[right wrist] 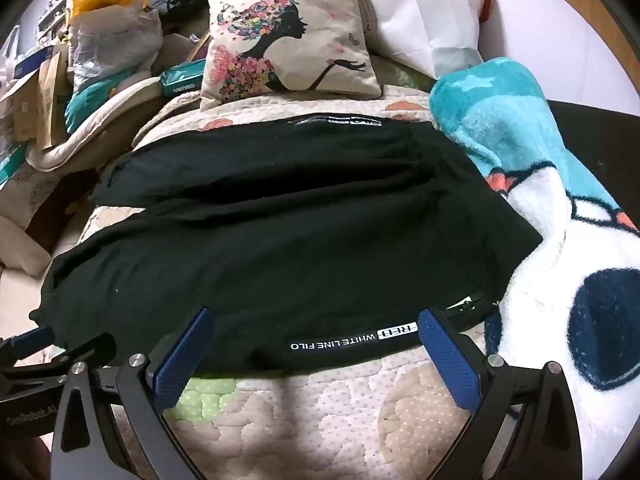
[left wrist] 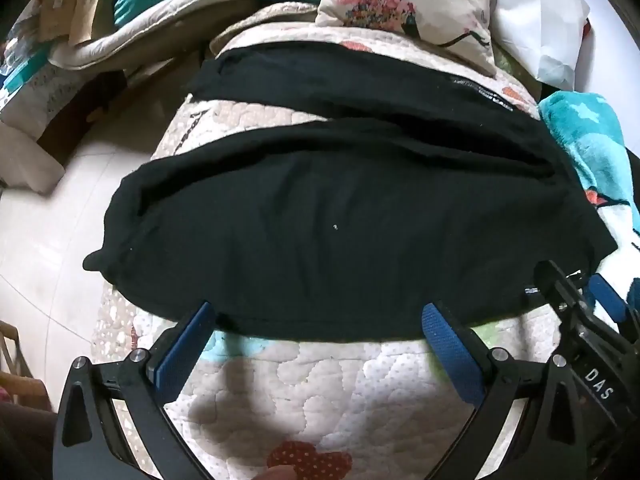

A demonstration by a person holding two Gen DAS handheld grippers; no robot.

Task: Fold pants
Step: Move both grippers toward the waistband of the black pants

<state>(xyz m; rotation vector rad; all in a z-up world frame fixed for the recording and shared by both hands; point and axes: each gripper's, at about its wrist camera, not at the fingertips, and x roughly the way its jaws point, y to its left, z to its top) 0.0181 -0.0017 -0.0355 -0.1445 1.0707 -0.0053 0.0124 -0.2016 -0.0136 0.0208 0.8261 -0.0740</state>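
Black fabric pants (left wrist: 320, 208) lie on a quilted bed (left wrist: 320, 392); both tongs, left (left wrist: 320, 332) and right (right wrist: 316, 336), gape apart, empty, at the near hem, with a teal fleece blanket (right wrist: 500, 128) crowding the right edge.

Both views are evenly and fairly brightly lit from above. Soft dark shadows are cast on the quilt (left wrist: 320, 380) just below the black pants (left wrist: 320, 240), whose folds are lost in darkness. Strong fisheye bending and black corners are seen at the edges, where detail is slightly blurred.
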